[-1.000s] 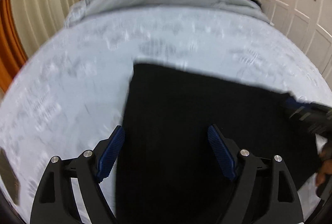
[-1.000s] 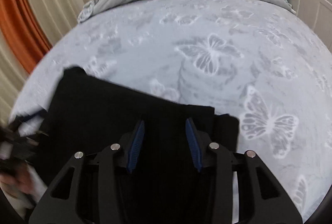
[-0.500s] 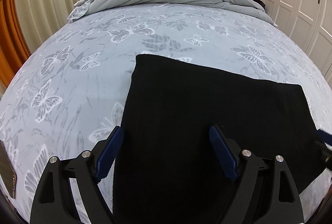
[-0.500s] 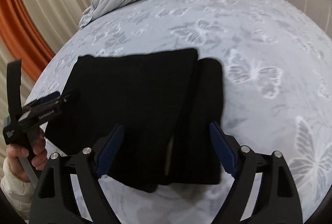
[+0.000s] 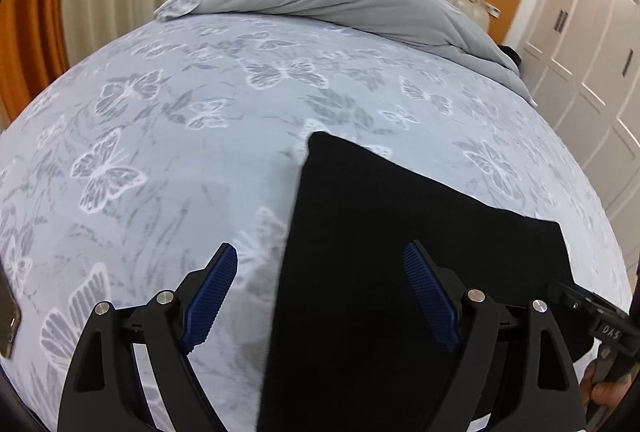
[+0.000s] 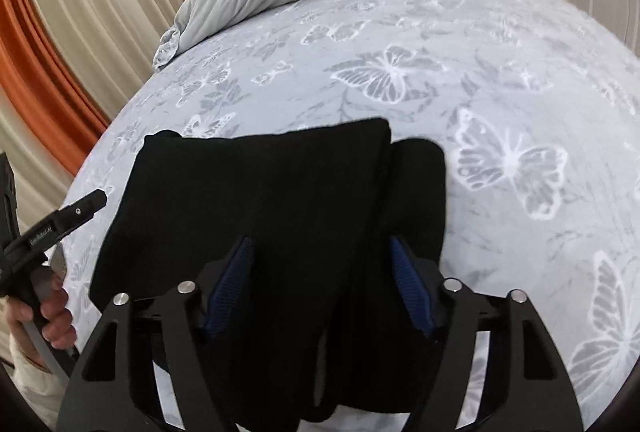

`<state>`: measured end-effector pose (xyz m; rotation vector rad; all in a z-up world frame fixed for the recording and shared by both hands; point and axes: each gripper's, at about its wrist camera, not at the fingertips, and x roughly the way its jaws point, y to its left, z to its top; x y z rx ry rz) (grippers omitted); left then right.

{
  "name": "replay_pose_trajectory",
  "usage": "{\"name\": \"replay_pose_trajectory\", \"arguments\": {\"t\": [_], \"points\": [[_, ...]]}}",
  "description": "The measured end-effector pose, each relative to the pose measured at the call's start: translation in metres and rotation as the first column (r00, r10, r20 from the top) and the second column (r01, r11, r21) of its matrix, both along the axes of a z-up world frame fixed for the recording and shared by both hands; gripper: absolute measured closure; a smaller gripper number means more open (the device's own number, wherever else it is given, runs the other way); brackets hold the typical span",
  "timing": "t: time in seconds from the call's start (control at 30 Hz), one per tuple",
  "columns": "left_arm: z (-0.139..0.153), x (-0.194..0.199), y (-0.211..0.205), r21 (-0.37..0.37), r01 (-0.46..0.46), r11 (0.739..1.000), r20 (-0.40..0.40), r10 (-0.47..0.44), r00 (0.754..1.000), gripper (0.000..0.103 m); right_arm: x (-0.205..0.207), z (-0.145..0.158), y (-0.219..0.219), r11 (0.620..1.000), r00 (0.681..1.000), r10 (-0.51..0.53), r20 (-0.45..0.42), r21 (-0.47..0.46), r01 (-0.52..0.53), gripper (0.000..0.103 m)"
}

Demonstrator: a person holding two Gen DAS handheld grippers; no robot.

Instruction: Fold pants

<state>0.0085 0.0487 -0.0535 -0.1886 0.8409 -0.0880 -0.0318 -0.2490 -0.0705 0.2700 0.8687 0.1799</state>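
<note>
Right gripper (image 6: 320, 284), jaws closing, empty, hangs over the near end of the folded black fabric pants (image 6: 272, 208) on the butterfly-print bed (image 6: 500, 72); left gripper (image 5: 320, 292), released, straddles their left edge.

Both tongs are matte black frames with triangular cut-outs and round silver screw heads. The left tongs (image 5: 318, 300) and right tongs (image 6: 320, 288) carry ribbed blue pads (image 5: 210, 298) on their fingers. White lettering marks each body's side. A cream-white sleeve (image 6: 28, 368) covers the left wrist.
</note>
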Motion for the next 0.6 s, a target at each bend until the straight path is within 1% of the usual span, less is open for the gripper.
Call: {"name": "replay_pose_trajectory", "arguments": {"t": [0.07, 0.1, 0.13, 0.2, 0.23, 0.3, 0.33, 0.37, 0.4, 0.43, 0.53, 0.57, 0.6], "points": [[-0.001, 0.0, 0.003, -0.007, -0.006, 1.0, -0.004, 0.006, 1.0, 0.02, -0.007, 0.011, -0.003, 1.0, 0.999, -0.005, 0.045, 0.006, 0.005, 0.04], [-0.001, 0.0, 0.004, -0.007, -0.007, 1.0, -0.004, 0.007, 1.0, 0.02, -0.008, 0.013, -0.002, 1.0, 0.999, 0.01, 0.054, 0.007, -0.01, 0.04], [-0.001, -0.001, 0.003, -0.003, -0.001, 1.0, 0.0, 0.001, 1.0, 0.02, -0.007, 0.012, -0.001, 1.0, 0.999, 0.026, 0.046, 0.006, -0.027, 0.04], [-0.001, -0.002, 0.002, 0.004, 0.004, 1.0, 0.003, -0.004, 1.0, 0.02, 0.001, 0.0, 0.002, 0.999, 0.999, 0.041, -0.012, 0.007, -0.04, 0.04], [-0.002, -0.001, 0.0, 0.009, 0.012, 1.0, 0.003, -0.012, 1.0, 0.02, 0.007, -0.012, 0.004, 0.999, 0.997, 0.04, -0.059, 0.006, -0.04, 0.04], [-0.004, -0.001, -0.004, 0.015, 0.028, 0.999, -0.005, -0.028, 1.0, 0.02, 0.01, -0.017, 0.006, 0.999, 0.997, 0.034, -0.067, 0.014, -0.033, 0.041], [-0.005, -0.002, -0.007, 0.019, 0.037, 0.999, -0.011, -0.037, 0.999, 0.02, 0.012, -0.014, 0.01, 0.999, 0.997, 0.04, -0.062, -0.008, -0.041, 0.044], [-0.006, -0.002, -0.009, 0.024, 0.042, 0.999, -0.013, -0.042, 0.999, 0.02, 0.012, -0.012, 0.011, 0.999, 0.998, 0.041, -0.054, -0.031, -0.043, 0.054], [-0.007, -0.003, -0.011, 0.027, 0.046, 0.999, -0.014, -0.046, 0.999, 0.02, 0.011, -0.007, 0.014, 0.998, 0.999, 0.036, -0.037, -0.055, -0.038, 0.069], [-0.008, -0.004, -0.013, 0.031, 0.054, 0.998, -0.015, -0.054, 0.998, 0.02, 0.009, 0.001, 0.015, 0.997, 0.999, 0.034, -0.014, -0.07, -0.035, 0.077], [-0.009, -0.005, -0.016, 0.036, 0.062, 0.997, -0.014, -0.062, 0.998, 0.02, -0.002, 0.023, 0.016, 0.997, 0.997, 0.046, 0.056, -0.057, -0.043, 0.092], [-0.009, -0.005, -0.016, 0.038, 0.063, 0.997, -0.013, -0.062, 0.998, 0.02, -0.01, 0.034, 0.018, 0.997, 0.994, 0.057, 0.09, -0.066, -0.051, 0.092], [-0.009, -0.006, -0.016, 0.04, 0.063, 0.997, -0.011, -0.062, 0.998, 0.02, -0.013, 0.038, 0.019, 0.995, 0.993, 0.062, 0.104, -0.085, -0.053, 0.093]]}}
